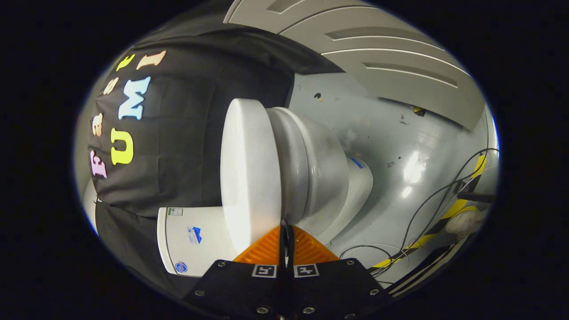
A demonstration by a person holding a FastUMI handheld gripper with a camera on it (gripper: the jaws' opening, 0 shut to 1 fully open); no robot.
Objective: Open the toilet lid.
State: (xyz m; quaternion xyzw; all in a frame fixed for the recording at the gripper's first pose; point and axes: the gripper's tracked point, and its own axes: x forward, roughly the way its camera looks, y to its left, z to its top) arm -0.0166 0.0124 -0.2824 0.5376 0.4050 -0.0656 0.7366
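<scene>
Your orange-fingered tool [286, 231], pressed together, meets the smooth white plastic toilet lid [249, 173]'s edge; wedge under the seam, lift steadily.

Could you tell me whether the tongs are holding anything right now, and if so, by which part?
Nothing is held. The tongs are shut on themselves, their tips at the seam under the toilet lid, beside the bowl.

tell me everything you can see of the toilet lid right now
The toilet lid is a plain white, smooth, glossy slab that looks like hard plastic, with rounded edges. It is down, lying flat on the seat and bowl, so it is not yet open. The tank sits at its hinge end. The camera is rolled, so the toilet appears on its side. The gripper has its orange fingers closed together, tips at the lid's edge near the seam with the seat; actual contact cannot be confirmed.
</scene>
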